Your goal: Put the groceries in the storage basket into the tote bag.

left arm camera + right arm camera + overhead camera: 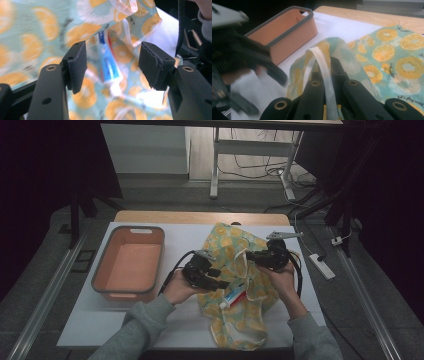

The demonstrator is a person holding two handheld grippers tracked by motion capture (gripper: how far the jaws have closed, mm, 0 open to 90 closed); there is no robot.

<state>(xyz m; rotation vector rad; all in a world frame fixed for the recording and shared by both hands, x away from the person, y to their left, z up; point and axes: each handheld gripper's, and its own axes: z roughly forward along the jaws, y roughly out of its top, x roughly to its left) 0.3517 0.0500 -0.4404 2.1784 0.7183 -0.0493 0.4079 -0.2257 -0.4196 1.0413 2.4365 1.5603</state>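
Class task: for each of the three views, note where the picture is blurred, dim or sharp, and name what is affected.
High view: dim, dark at both sides; the table is the brightest part. Left gripper view: the pads are sharp, the bag is smeared, the toothpaste soft. Right gripper view: the left gripper is motion-blurred, the bin and the bag's fruit print fairly crisp.

My left gripper [220,284]: jaws apart, pointing at the toothpaste tube [234,296], nothing between them.
My right gripper [250,256]: clamped on the upper edge of the citrus-print bag [235,320].
Toothpaste tube: lying in the bag's mouth, cap end toward me.
Orange bin [100,279]: left of my hands, on the white table [90,325].
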